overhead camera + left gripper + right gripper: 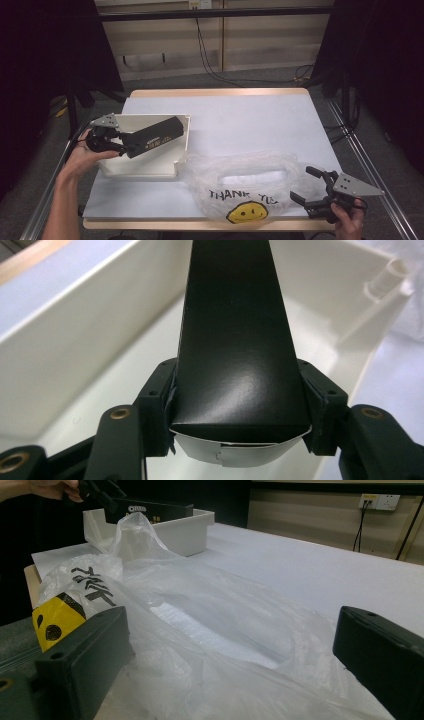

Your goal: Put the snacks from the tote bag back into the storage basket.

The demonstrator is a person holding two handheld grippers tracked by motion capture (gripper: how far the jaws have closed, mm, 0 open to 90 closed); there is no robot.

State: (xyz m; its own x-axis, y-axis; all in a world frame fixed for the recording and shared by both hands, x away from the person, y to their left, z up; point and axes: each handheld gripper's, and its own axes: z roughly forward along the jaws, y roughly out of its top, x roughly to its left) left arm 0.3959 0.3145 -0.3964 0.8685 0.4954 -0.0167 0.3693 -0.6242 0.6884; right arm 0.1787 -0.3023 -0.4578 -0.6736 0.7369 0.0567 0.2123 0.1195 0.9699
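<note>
We see a long black box with small gold letters on its side. It is thin and flat and looks smooth and a bit shiny. It is held by one short end and tilts over the white bin on the left side of the table, with its far end above the bin's inside. Near the front edge lies a clear plastic bag, crumpled, with a yellow smiley face on it.

White table top, wall socket, black cables, grey floor
</note>
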